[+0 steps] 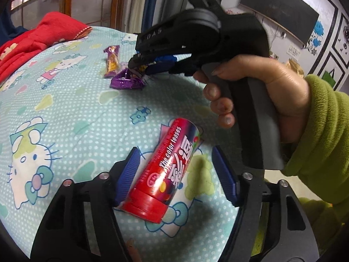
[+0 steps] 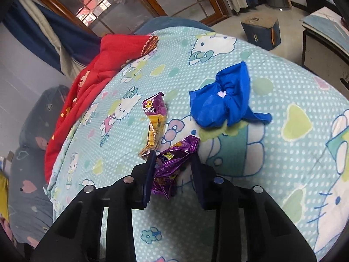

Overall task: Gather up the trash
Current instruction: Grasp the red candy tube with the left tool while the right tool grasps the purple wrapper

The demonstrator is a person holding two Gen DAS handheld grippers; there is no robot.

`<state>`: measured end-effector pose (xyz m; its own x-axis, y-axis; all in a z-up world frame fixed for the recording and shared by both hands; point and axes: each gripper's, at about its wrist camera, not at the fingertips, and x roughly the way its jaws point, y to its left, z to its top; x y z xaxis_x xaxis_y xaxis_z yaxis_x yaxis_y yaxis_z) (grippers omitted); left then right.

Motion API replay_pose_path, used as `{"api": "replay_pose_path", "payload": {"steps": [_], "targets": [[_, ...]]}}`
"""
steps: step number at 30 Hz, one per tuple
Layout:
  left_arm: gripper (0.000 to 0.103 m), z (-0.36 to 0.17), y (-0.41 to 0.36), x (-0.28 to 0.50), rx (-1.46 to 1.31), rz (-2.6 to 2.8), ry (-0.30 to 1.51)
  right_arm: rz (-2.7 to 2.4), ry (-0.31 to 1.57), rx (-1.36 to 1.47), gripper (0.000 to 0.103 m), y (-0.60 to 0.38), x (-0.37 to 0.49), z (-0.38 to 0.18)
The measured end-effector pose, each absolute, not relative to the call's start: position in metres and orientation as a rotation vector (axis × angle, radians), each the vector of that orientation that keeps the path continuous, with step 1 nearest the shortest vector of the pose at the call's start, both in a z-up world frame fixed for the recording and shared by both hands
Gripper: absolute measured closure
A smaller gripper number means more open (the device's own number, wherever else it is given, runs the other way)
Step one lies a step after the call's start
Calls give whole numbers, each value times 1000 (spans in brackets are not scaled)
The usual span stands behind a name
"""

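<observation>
A red candy tube [image 1: 166, 174] lies on the Hello Kitty bed sheet [image 1: 65, 113], between the open blue-padded fingers of my left gripper [image 1: 176, 159], not gripped. My right gripper [image 2: 172, 159] is open around a crumpled purple foil wrapper [image 2: 172, 163], fingers on either side; it also shows in the left wrist view [image 1: 127, 80] with the right gripper [image 1: 139, 65] over it. A second purple and gold snack wrapper [image 2: 154, 120] lies just beyond, also seen in the left wrist view [image 1: 112, 60]. A crumpled blue bag [image 2: 224, 100] lies further right.
A red quilt [image 2: 98, 74] is bunched at the far left of the bed. A grey pillow [image 2: 30, 152] lies at the left edge. A blue stool [image 2: 260, 30] stands on the floor beyond the bed.
</observation>
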<state>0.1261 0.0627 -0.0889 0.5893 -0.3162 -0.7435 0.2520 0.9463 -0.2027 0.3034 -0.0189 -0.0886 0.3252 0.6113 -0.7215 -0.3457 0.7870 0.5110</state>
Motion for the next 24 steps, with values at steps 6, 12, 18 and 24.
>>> {"api": "replay_pose_path", "payload": {"steps": [6,12,18,24], "targets": [[68,-93,58,126,-51,-331,903,616,999,199,74,-32,285,-81],[77,-94,57,126,-51,-342,911,587,934,143,74,-54,266,-76],[80,-95,67,128,-116,-369,910,550,909,208,74,-89,253,-75],[80,-84,62,124,-95,-348,859,529,880,267,74,-123,236,-68]]}}
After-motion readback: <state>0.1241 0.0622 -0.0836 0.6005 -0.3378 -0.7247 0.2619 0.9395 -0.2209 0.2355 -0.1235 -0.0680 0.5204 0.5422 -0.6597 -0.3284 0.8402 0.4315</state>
